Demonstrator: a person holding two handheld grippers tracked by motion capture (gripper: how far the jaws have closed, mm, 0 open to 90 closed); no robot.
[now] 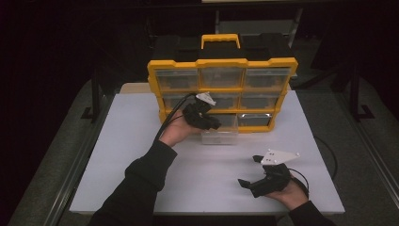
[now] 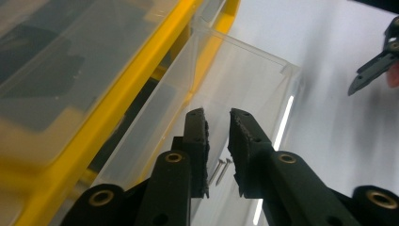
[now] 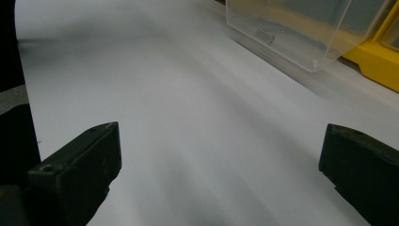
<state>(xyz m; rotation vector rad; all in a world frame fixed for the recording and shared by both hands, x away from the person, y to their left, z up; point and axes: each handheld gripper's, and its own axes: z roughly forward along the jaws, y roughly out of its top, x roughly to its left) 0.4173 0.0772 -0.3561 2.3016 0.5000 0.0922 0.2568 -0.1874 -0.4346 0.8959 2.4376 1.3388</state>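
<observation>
A clear drawer [image 1: 220, 134] is seen pulled out from the bottom row of the yellow organiser [image 1: 221, 89] on the white worktop [image 1: 141, 155]. The left tool [image 1: 210, 123] is held over the drawer, jaws slightly apart with nothing clamped; two screws [image 2: 221, 170] lie inside below them. The right tool [image 1: 248, 175] rests well in front of the organiser, jaws wide apart.
</observation>
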